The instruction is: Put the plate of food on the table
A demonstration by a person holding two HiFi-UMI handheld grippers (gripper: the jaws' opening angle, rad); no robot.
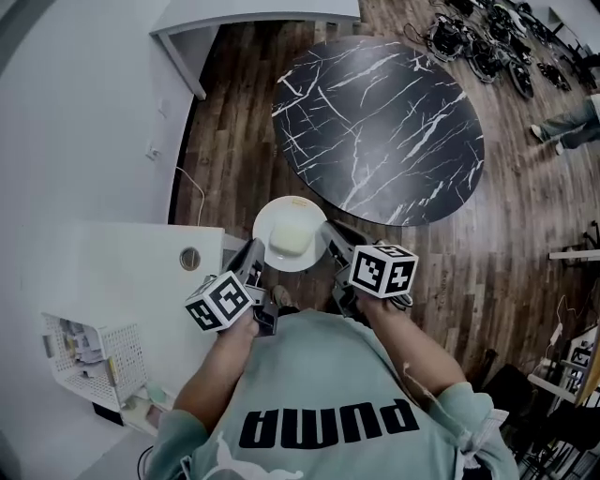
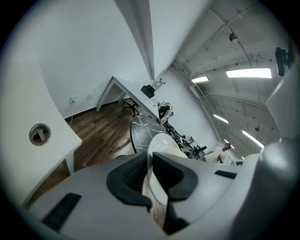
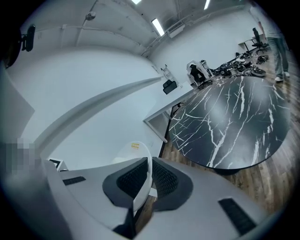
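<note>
A white plate (image 1: 281, 255) carrying a pale block of food (image 1: 290, 236) is held in the air between both grippers, just short of the near edge of the round black marble table (image 1: 380, 127). My left gripper (image 1: 256, 255) is shut on the plate's left rim, and my right gripper (image 1: 329, 240) is shut on its right rim. In the left gripper view the plate rim (image 2: 159, 143) runs edge-on between the black pads. The right gripper view shows the rim (image 3: 143, 180) clamped likewise, with the marble table (image 3: 229, 126) ahead to the right.
A white counter (image 1: 112, 281) with a round hole lies at my left. A white desk (image 1: 253, 14) stands against the far wall. Cables and gear (image 1: 497, 42) litter the floor beyond the table; a person's leg (image 1: 567, 127) shows at the right. A white basket (image 1: 89, 361) sits lower left.
</note>
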